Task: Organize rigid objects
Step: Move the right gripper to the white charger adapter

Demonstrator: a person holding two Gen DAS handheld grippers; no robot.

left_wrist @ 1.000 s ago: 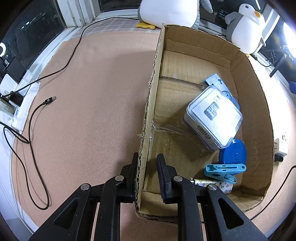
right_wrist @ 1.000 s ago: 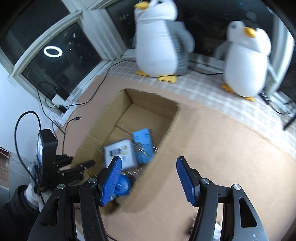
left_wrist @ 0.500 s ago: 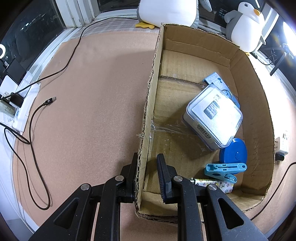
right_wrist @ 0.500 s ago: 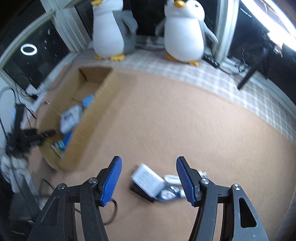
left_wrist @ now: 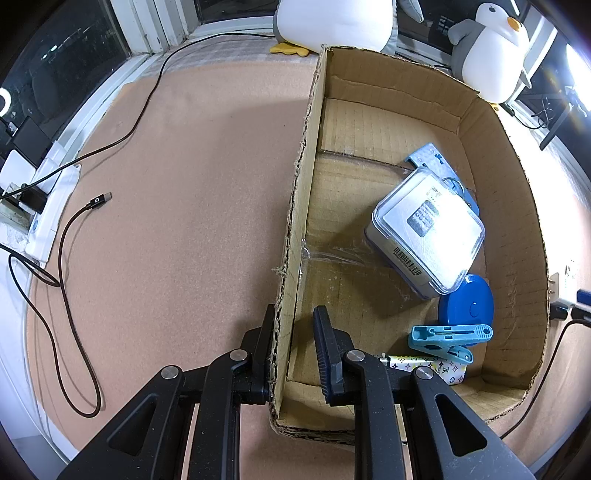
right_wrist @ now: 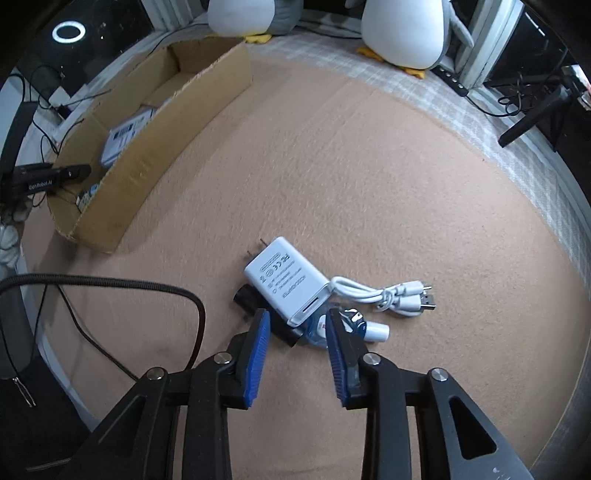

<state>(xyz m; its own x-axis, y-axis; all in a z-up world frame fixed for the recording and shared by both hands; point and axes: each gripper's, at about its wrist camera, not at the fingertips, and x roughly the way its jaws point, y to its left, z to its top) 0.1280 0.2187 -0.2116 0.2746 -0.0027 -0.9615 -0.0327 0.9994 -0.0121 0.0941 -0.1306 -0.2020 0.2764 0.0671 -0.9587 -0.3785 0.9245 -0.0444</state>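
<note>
My left gripper (left_wrist: 293, 328) is shut on the near left wall of the cardboard box (left_wrist: 301, 206), one finger outside and one inside. In the box lie a clear plastic case (left_wrist: 428, 229), a blue round disc (left_wrist: 467, 306), a light blue clothes peg (left_wrist: 448, 338), a patterned tube (left_wrist: 424, 363) and a light blue card (left_wrist: 430, 160). My right gripper (right_wrist: 297, 332) is open just above a pile on the mat: a white charger (right_wrist: 286, 282), a white cable (right_wrist: 384, 295), a small bottle (right_wrist: 347, 325) and a black piece (right_wrist: 258, 306).
Two plush penguins (left_wrist: 487, 51) (right_wrist: 402, 33) stand at the far edge. A black USB cable (left_wrist: 70, 236) lies on the mat left of the box. A thick black cable (right_wrist: 110, 286) runs at the left in the right wrist view. The box also shows in the right wrist view (right_wrist: 155, 155).
My right gripper has swung away from the box and come down over the pile with the white charger. My left gripper has stayed on the box wall.
</note>
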